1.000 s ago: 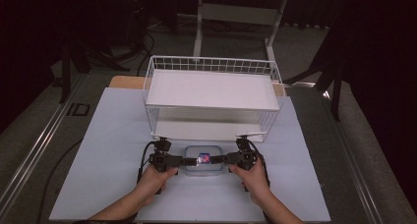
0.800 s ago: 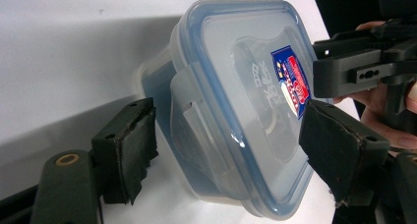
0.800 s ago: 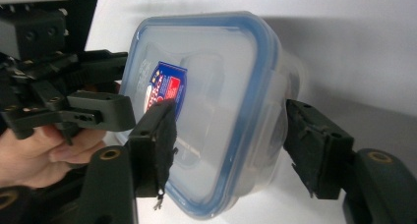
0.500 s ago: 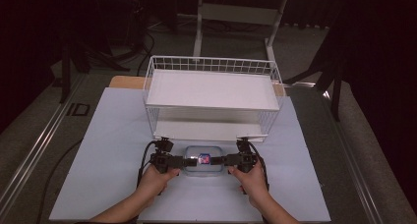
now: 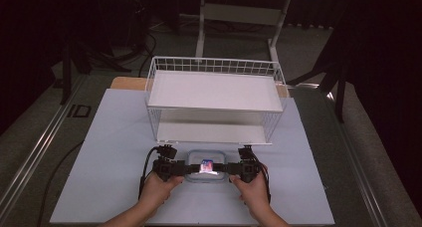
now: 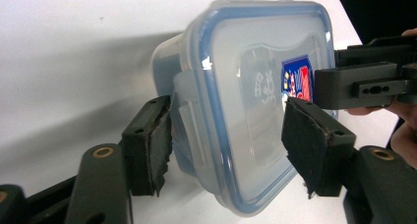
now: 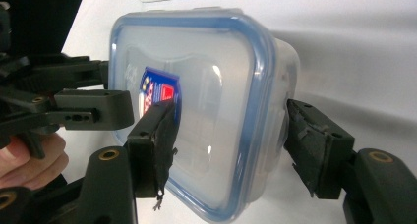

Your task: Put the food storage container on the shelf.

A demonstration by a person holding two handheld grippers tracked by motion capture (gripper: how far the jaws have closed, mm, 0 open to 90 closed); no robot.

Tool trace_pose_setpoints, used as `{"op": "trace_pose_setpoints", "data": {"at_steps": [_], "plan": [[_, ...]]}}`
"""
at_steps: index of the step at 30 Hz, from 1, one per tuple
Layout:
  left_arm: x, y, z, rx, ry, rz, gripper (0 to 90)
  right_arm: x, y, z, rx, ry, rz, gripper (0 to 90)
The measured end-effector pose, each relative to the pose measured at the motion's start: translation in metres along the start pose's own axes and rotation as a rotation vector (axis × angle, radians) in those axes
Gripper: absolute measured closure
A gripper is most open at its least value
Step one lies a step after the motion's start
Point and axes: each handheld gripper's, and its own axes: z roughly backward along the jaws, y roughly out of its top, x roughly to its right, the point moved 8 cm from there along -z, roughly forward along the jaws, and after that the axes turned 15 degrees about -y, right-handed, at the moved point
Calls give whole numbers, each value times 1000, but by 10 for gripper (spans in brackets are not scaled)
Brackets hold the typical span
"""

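A clear plastic box with a blue-rimmed lid point(image 5: 206, 167) lies near the front edge of the pale mat point(image 5: 114, 137), lid up and with a blue and red sticker point(image 6: 297, 79) on it. My left gripper point(image 5: 191, 168) holds its left end and my right gripper point(image 5: 224, 170) its right end. In the left gripper view the jaws point(image 6: 226, 145) clamp the box point(image 6: 255, 86), one pad under the side latch and one on the lid. In the right gripper view the jaws point(image 7: 231, 145) pinch the box point(image 7: 211, 111) the same way. I cannot tell whether the box rests on the mat.
A white wire basket with two shelves point(image 5: 214, 65) stands just behind the box, its open front facing me. A table frame point(image 5: 239, 13) stands on the dark floor beyond. A cable point(image 5: 50, 187) trails off the mat's left side.
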Motion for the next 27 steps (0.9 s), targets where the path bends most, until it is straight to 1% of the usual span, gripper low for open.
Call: {"op": "trace_pose_setpoints", "data": {"at_steps": [2,4,8,10,11,13,14,15,19,20,21,22,25,27], "plan": [[1,0,1,-8,11,-9,389,-1,0,1,3,-7,11,383],[2,1,3,0,21,-17,407,-3,1,2,12,-13,20,383],[0,4,3,11,23,-19,410,-4,3,2,26,-21,27,383],[-1,10,2,30,22,-24,410,-4,8,2,44,-31,41,383],[-1,10,2,30,22,-24,410,-4,11,3,52,-34,42,383],[0,17,2,43,22,-30,409,-3,15,4,59,-37,45,382],[1,25,2,57,26,-53,409,-3,24,6,79,-37,49,382],[2,31,3,68,26,-60,409,-3,27,8,88,-38,53,382],[4,48,2,86,33,-91,408,-2,44,14,137,-44,57,382],[4,48,2,86,33,-91,408,-2,44,14,137,-44,57,382],[5,53,1,92,33,-96,408,0,52,15,155,-44,52,382],[4,56,0,98,34,-99,408,2,55,16,165,-45,51,382],[2,66,-7,103,40,-108,408,8,62,15,179,-46,47,382],[1,73,-9,117,43,-119,408,12,67,14,188,-39,32,382]]}}
